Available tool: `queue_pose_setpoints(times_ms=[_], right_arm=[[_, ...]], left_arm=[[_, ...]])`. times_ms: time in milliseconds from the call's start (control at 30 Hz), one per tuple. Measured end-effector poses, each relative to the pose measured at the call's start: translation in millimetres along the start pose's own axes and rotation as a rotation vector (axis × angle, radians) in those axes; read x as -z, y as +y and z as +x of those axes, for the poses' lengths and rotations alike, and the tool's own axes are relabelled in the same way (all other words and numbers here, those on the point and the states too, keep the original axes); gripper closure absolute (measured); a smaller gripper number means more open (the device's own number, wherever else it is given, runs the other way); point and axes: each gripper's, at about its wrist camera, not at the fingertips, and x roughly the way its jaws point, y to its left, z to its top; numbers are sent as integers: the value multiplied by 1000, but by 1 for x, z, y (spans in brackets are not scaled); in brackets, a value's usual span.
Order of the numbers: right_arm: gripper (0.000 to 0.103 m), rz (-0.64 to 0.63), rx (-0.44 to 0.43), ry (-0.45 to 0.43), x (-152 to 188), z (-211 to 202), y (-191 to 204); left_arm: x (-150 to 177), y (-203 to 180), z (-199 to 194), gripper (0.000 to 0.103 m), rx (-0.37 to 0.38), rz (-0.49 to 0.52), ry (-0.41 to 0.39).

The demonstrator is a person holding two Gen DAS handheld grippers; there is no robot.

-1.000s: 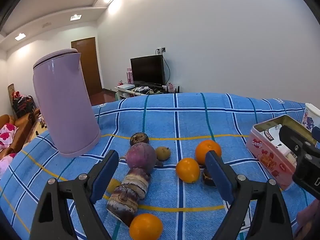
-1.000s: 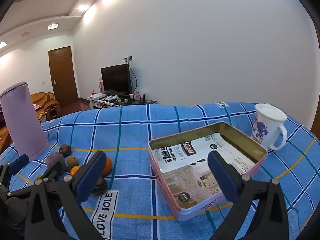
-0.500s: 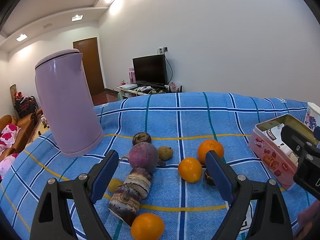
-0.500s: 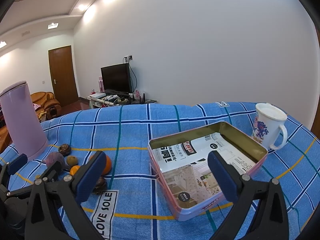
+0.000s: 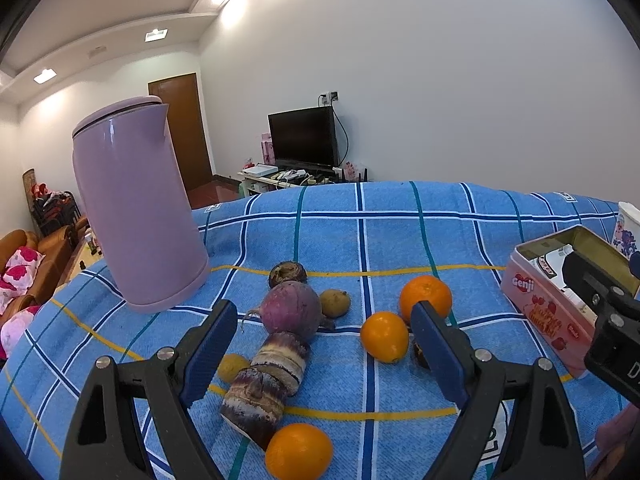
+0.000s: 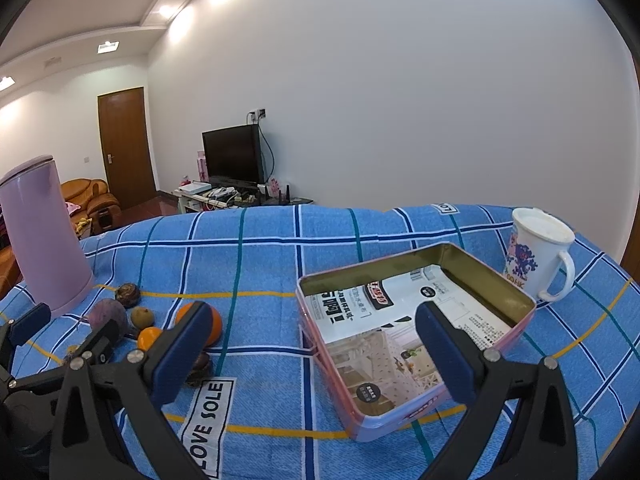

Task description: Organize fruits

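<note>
Fruits (image 5: 384, 342) lie beneath the left gripper (image 5: 324, 354), jaws spread wide.

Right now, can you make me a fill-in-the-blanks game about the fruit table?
1. The tall kettle is coloured ____.
2. The pink tin holds printed paper but no ____.
3. The left claw is open and holds ____.
4. The white mug stands beside the tin, and its handle points to the ____ in the right wrist view.

Missing words: purple; fruit; nothing; right
</note>
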Motion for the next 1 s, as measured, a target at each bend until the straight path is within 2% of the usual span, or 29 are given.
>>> queue_pose_setpoints(times_ms=[1000], right_arm=[[0, -13, -17, -5, 0, -2, 3]], left_arm=[[1, 3, 5, 14, -1, -11, 18]])
